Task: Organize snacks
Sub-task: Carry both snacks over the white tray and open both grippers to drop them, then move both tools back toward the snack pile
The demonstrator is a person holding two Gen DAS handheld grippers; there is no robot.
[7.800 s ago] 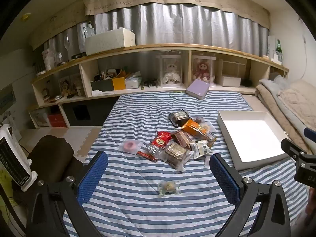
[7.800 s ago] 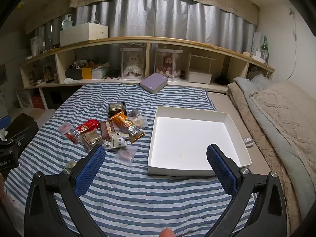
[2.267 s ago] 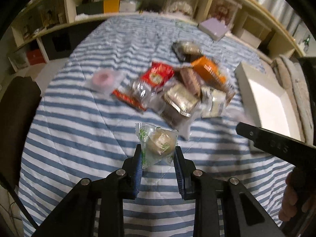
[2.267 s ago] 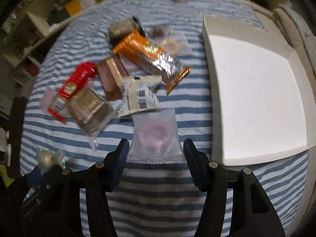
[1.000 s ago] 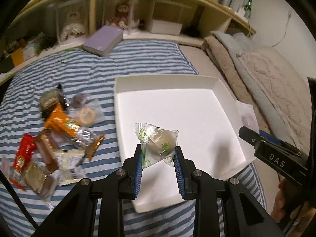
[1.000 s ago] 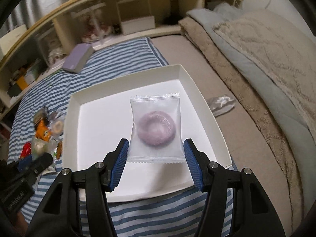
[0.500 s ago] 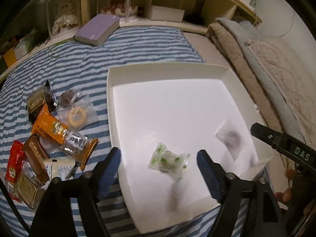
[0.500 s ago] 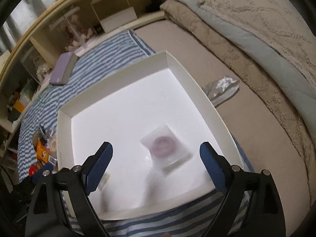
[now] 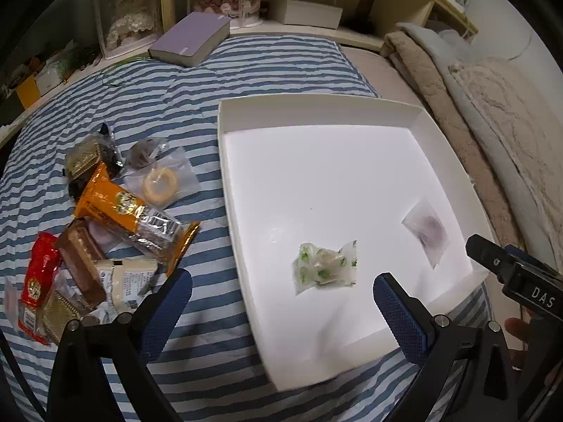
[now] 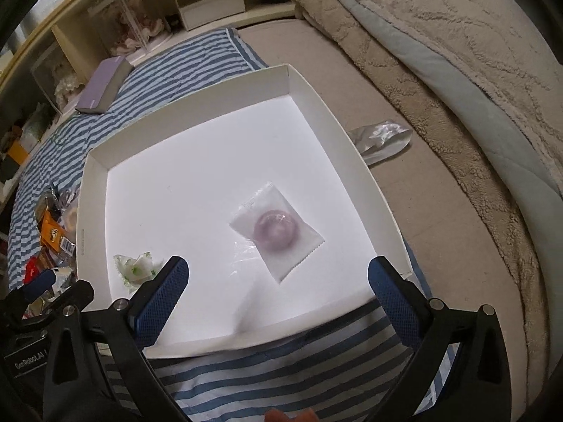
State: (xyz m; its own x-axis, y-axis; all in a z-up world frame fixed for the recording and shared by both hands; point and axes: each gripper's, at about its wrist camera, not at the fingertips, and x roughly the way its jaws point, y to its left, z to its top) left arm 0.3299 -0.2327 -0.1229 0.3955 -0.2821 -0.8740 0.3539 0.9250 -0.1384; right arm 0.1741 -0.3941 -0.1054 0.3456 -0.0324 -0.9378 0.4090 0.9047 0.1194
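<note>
Both snacks have left the grippers since a second ago, when each was pinched between blue pads above the tray; now they lie loose on the floor of the white tray (image 9: 225, 161). The green-printed wrapped sweet (image 9: 325, 263) rests near the tray's front edge, towards its front-left corner in the right wrist view (image 10: 135, 267), and the clear packet with the purple ring (image 10: 278, 230) lies flat nearer the tray's right wall, well apart from the sweet. The left gripper (image 9: 281, 302) hangs over the tray's front-left corner with its jaws opening, spread wide and empty, the sweet lying on the tray below the gap and touching neither pad. The right gripper (image 10: 278, 292) hovers over the tray's front edge, its jaws also opening and gaping, with nothing between them and the ring packet lying clear beyond the tips. On the striped bedcover (image 9: 140, 112), left of the tray, the remaining snack pile (image 9: 105, 218) sits with an orange packet (image 9: 112, 204) on top and a red packet (image 9: 38, 274) at its near-left end. A purple book (image 9: 191, 38) lies at the bedcover's far edge.
</note>
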